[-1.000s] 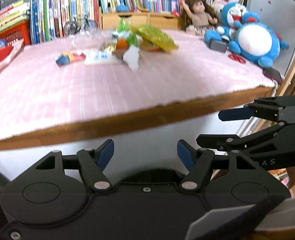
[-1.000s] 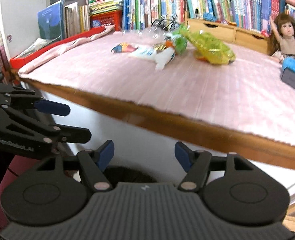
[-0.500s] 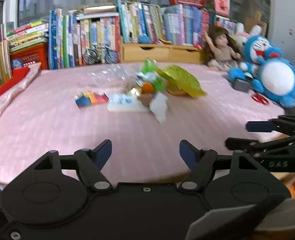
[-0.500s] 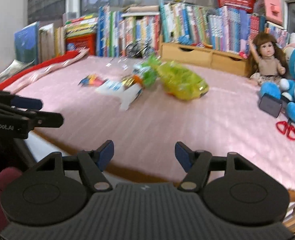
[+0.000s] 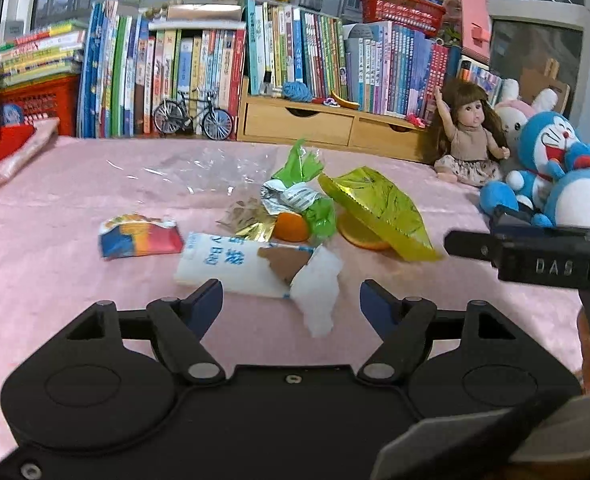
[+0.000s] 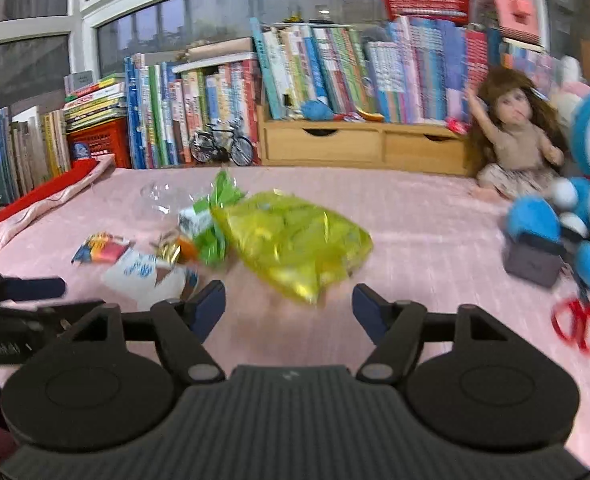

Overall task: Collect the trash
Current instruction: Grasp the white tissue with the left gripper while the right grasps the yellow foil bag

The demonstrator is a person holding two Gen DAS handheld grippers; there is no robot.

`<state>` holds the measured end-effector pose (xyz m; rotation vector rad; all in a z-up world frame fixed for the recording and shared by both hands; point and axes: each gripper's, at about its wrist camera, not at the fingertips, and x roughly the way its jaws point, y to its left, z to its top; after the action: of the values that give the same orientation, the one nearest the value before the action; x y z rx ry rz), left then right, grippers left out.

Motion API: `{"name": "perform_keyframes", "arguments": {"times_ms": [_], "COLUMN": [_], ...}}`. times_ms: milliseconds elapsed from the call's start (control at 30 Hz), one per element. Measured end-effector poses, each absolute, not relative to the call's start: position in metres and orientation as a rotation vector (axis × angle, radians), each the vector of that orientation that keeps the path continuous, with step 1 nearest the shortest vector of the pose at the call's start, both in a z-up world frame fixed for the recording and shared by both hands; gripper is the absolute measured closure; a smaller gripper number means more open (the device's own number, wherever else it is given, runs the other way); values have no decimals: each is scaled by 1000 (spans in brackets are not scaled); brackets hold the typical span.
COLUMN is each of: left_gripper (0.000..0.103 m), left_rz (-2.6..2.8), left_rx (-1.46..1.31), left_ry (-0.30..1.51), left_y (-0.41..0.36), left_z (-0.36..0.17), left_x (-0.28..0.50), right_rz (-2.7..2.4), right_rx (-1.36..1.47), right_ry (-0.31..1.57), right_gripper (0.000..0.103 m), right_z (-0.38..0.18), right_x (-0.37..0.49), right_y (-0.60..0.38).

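Left gripper (image 5: 291,304) and right gripper (image 6: 289,306) tilted down over pink counter (image 5: 55,280); left spread empty, right opening, empty. Trash pile (image 5: 279,236) just beyond both.

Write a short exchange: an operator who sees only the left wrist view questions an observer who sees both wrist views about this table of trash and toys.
Operator: The other gripper blocks my view beside the blue plush toy. Is anything lying there?
Observer: Yes, red scissors lie on the pink cloth in front of that toy.
Operator: I see the right gripper only from the side. Is anything between its jaws?
Observer: No, they are empty and opening; the yellow-green bag lies just ahead of them, untouched.
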<state>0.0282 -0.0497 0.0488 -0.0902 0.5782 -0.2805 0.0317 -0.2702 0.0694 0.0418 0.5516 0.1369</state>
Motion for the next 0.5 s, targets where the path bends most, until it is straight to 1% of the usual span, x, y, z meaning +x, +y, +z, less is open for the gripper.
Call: {"name": "perform_keyframes", "arguments": {"times_ms": [133,233,333,400,433,467,500], "left_gripper": [30,31,35,46,49,56,65], "left_rz": [-287,-301,-290,-289,-292,-292,-293], "left_rx": [-167,-178,-155,-152,-155,-156,-157], "left_ry": [609,589,581,594,602,608,615], "left_y": [-58,-63,-71,-76,-78,-80,-80], "left_z": [38,35,32,27,25,23,21], "left_x": [49,55,60,64,66,66,66], "right_rz": [172,181,174,171,171,171,172], "right_rx": [56,60,63,74,80,84,85], "right_ry": [554,561,577,586,592,598,604], "right_gripper": [18,16,16,16,16,16,16], "right_z": [70,69,65,62,59,57,54], "right_x": [56,67,77,84,87,89,92], "right_y": [-279,-279,-277,-277,-276,-276,-274]}}
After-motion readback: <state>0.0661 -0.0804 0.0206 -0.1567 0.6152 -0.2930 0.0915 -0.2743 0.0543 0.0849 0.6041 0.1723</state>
